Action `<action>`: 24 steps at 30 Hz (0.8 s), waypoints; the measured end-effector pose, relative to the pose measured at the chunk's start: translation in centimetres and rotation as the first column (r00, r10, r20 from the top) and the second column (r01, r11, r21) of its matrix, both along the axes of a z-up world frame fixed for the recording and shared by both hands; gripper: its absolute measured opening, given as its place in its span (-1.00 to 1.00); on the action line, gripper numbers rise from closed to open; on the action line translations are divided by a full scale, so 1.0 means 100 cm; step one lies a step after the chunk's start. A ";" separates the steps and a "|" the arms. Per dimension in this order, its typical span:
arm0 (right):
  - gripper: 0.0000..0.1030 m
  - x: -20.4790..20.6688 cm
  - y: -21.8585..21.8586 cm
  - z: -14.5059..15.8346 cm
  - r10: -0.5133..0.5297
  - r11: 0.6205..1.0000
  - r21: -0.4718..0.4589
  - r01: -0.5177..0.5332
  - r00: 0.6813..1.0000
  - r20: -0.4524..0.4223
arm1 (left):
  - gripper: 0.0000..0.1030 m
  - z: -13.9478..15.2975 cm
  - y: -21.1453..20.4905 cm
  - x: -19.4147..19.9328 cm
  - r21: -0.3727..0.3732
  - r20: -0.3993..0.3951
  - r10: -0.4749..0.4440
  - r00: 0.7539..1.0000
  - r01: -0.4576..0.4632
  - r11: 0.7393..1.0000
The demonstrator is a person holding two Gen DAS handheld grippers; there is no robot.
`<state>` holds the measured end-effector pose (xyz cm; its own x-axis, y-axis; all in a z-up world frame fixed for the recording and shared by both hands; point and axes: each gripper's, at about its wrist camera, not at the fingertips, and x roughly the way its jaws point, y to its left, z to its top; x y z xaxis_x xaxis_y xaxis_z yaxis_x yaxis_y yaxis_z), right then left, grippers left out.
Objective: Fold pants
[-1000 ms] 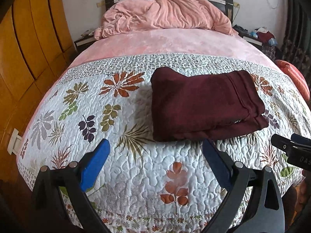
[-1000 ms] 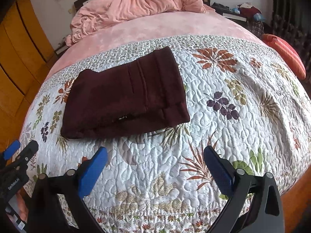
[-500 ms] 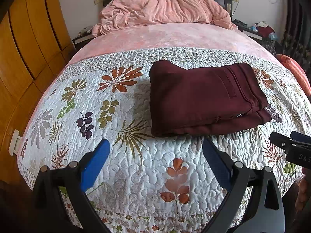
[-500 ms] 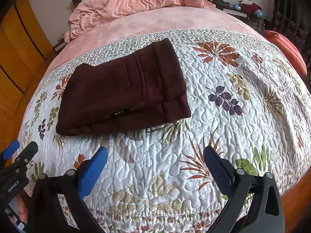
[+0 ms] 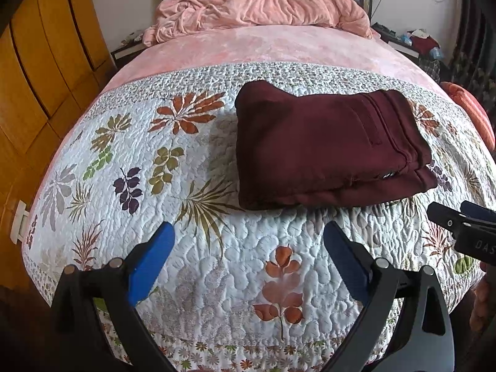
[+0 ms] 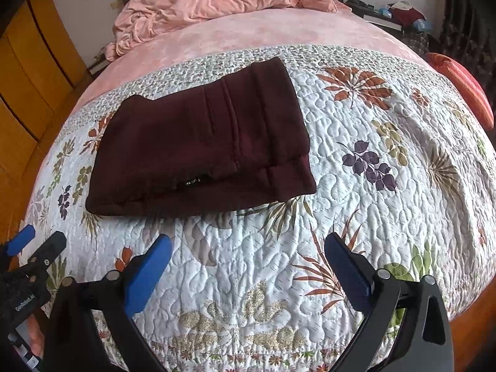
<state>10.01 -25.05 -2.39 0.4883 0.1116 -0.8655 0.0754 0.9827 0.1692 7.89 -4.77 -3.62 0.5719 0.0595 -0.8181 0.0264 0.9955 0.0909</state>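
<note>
left gripper (image 5: 248, 232) and right gripper (image 6: 248, 245) hover level above the floral quilt (image 5: 217, 263), jaws wide apart and empty. folded maroon pants (image 5: 328, 148) lie flat at 12 o'clock, just beyond both.

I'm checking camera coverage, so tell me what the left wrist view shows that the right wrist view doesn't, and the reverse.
Only the left wrist view shows the wall socket low beside the wooden wardrobe, and the open left gripper head-on.

Only the right wrist view shows the open right gripper head-on and the wrinkled stretch of quilt toward the bed's right edge.

Both show the folded maroon pants lying flat on the floral quilt, the heaped pink blanket, and the orange cushion.
</note>
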 end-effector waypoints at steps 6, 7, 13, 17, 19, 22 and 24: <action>0.93 0.001 0.001 0.001 0.009 1.000 -0.003 -0.009 1.000 0.003 | 0.87 -0.006 0.004 0.004 -0.007 -0.021 0.012 1.000 -0.013 1.000; 0.93 0.001 0.001 0.001 0.010 1.000 -0.002 -0.010 1.000 0.004 | 0.87 -0.006 0.004 0.004 -0.009 -0.022 0.013 1.000 -0.013 1.000; 0.93 0.001 0.003 0.001 0.014 1.000 -0.001 -0.014 1.000 0.004 | 0.87 -0.005 0.001 0.004 -0.002 -0.020 0.005 1.000 -0.005 1.000; 0.93 0.002 0.003 0.001 0.019 1.000 -0.002 -0.019 1.000 0.004 | 0.87 -0.006 0.000 0.004 0.001 -0.021 0.004 1.000 -0.004 1.000; 0.93 0.003 0.003 0.001 0.021 1.000 -0.002 -0.021 1.000 0.003 | 0.87 -0.006 0.000 0.004 0.001 -0.021 0.002 1.000 -0.002 1.000; 0.93 0.003 0.003 0.001 0.019 1.000 -0.001 -0.019 1.000 0.002 | 0.87 -0.006 -0.001 0.005 0.006 -0.023 -0.001 1.000 0.001 1.000; 0.93 0.003 0.004 0.000 0.019 1.000 -0.002 -0.019 1.000 0.001 | 0.87 -0.006 -0.001 0.006 0.008 -0.025 -0.006 1.000 0.006 1.000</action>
